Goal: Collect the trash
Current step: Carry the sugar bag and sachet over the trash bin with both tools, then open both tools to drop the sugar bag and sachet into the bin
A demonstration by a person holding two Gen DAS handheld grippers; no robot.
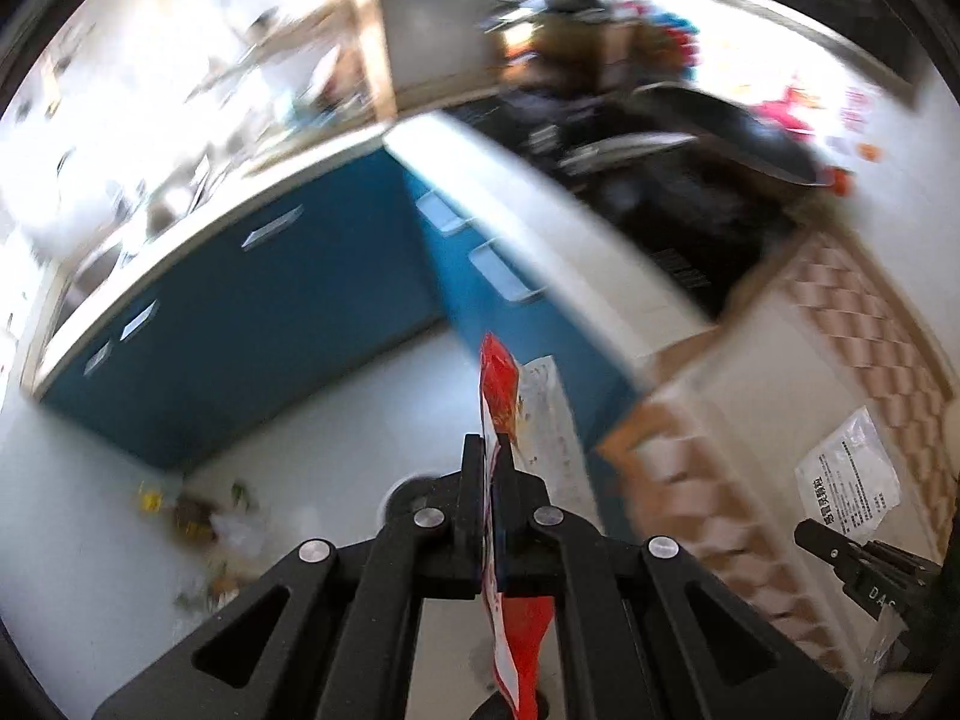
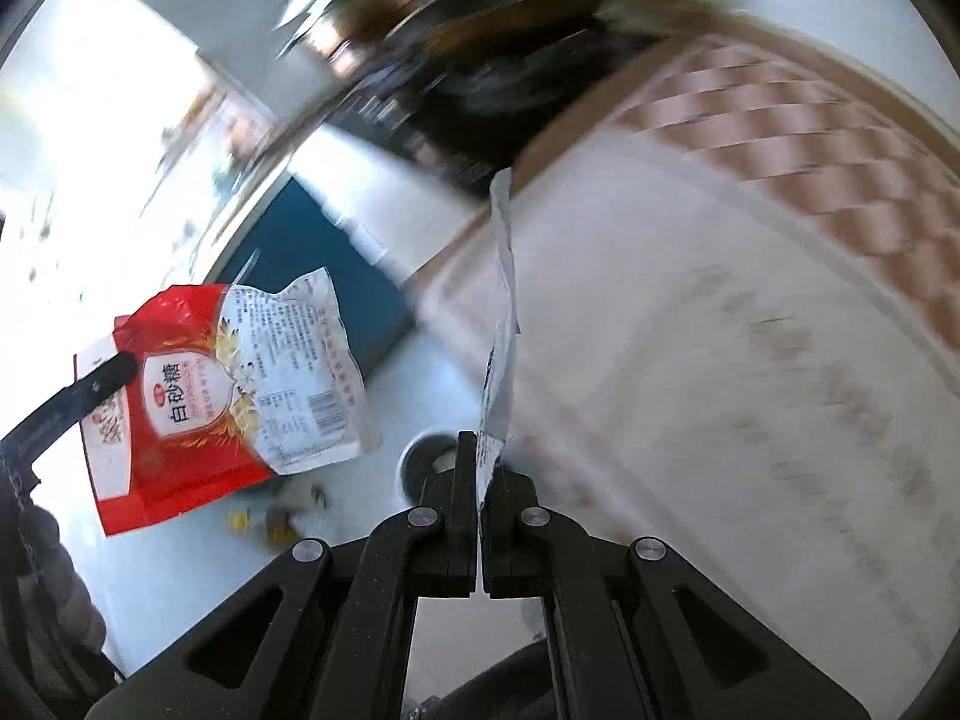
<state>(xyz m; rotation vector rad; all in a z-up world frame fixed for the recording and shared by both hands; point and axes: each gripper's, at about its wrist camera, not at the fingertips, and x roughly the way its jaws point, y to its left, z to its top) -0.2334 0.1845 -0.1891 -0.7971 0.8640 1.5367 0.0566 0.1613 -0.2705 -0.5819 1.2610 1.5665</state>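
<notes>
Red-and-white sugar bag (image 1: pixel 501 414) clamped edge-on in our left gripper (image 1: pixel 493 450), its printed face seen only from the right wrist, right gripper (image 2: pixel 480 450) pinching a clear wrapper (image 2: pixel 501 324), perhaps plastic, blue cabinets (image 1: pixel 252 324) behind.

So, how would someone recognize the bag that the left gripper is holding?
Start at the blue cabinets; in front of them the left gripper clamps a crumpled bag. It is red and white, while the wrapper in the right gripper is plain white.
</notes>
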